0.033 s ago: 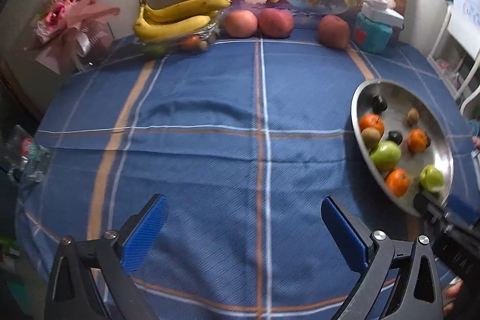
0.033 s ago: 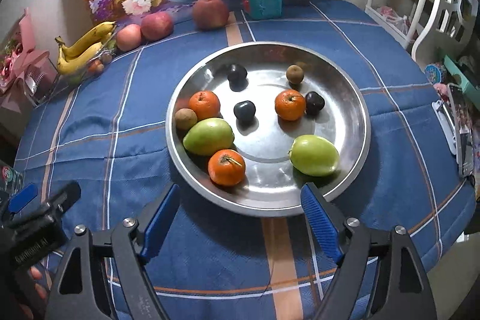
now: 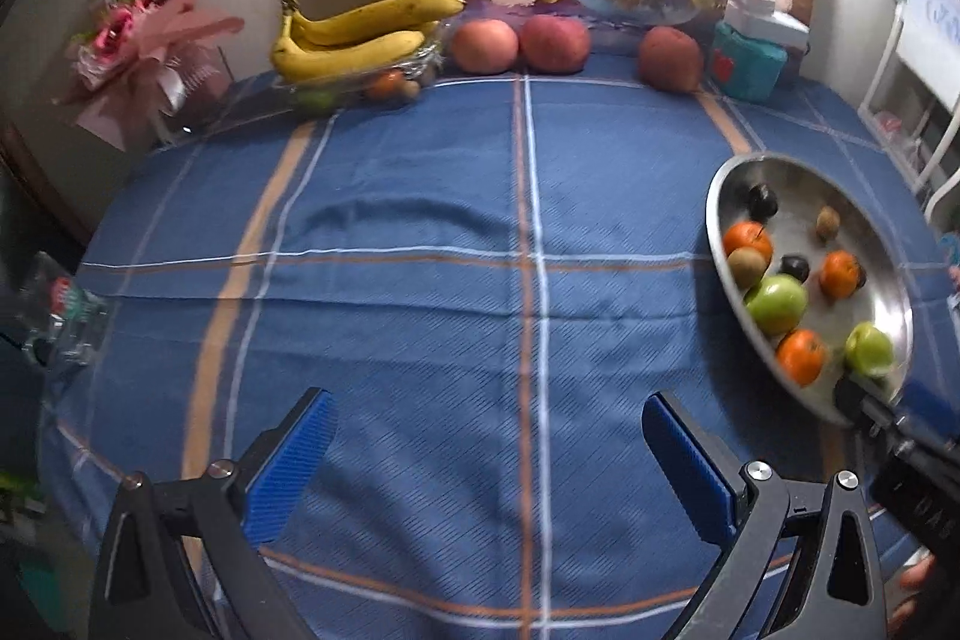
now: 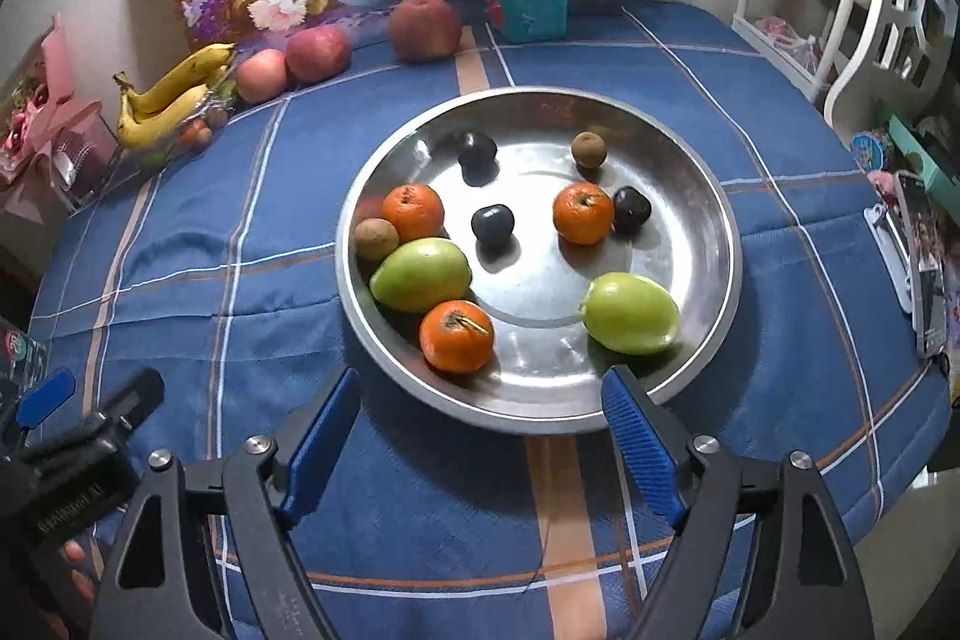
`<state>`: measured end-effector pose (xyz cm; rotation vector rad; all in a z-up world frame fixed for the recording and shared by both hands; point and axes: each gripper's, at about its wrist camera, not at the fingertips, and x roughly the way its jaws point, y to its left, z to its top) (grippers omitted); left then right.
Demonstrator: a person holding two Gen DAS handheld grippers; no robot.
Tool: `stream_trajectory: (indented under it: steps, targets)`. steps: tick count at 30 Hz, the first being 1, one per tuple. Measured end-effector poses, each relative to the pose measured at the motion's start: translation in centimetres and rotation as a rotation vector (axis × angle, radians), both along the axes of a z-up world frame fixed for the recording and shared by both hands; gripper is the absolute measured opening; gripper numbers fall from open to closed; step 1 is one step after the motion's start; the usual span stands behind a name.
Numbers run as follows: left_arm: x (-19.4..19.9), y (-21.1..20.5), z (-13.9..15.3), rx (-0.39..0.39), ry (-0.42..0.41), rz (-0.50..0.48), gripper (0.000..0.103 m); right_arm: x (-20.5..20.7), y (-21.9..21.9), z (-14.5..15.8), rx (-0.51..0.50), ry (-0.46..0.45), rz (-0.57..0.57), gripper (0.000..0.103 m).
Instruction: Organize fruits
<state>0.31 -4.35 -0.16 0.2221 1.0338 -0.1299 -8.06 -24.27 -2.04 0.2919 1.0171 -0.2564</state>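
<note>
Right gripper (image 4: 480,436): jaws wide apart, nothing between the blue pads, nothing touched. It hangs over the blue cloth (image 4: 198,304) at the near rim of the steel tray (image 4: 723,244), pointing across it. The right pad tip overlaps the rim in this view; whether it touches, cannot tell.

Nearest fruit, straight ahead and slightly left of the gripper's centre line: an orange (image 4: 456,335) just inside the rim. Right of it, near the right pad, a green fruit (image 4: 630,313), long axis running left-right and a little tilted, so roughly crosswise to the approach. A second green fruit (image 4: 420,274) sits behind and touching or nearly touching the orange, same crosswise lie. Farther in: two more oranges, three dark plums, two small brown fruits, spread loosely.

Judgement: the right arm is much the nearer to the tray; a short forward reach brings the front orange between the pads.

Left gripper (image 3: 486,460): jaws also wide apart, empty, over bare cloth. The tray lies well off to its right; nothing sits ahead of it until the far edge.

Far edge, by the wall: bananas (image 3: 354,40) on a clear dish at left, three apples (image 3: 552,43) in a row toward the right.
</note>
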Motion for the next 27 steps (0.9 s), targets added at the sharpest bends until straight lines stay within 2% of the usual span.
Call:
stream_trajectory:
  steps: [5,10,14,18,27]
  targets:
    - [0.0,0.6,0.3,-0.039,-0.001,0.01,0.103,0.0,0.7,0.3,-0.019,-0.003,0.017,0.083]
    - [0.0,0.6,0.4,0.035,-0.003,0.059,0.103,0.2,1.0,0.3,-0.018,0.007,0.031,0.083]
    - [0.1,1.1,0.5,0.0,0.024,0.08,0.103,0.3,1.3,0.2,-0.019,0.012,0.046,0.083]
    - [0.0,1.2,0.3,0.029,0.033,0.087,0.103,0.4,1.5,0.3,-0.028,0.014,0.053,0.083]
    - [0.6,1.5,-0.3,0.02,0.078,0.104,0.103,0.7,2.1,0.1,-0.039,0.027,0.071,0.083]
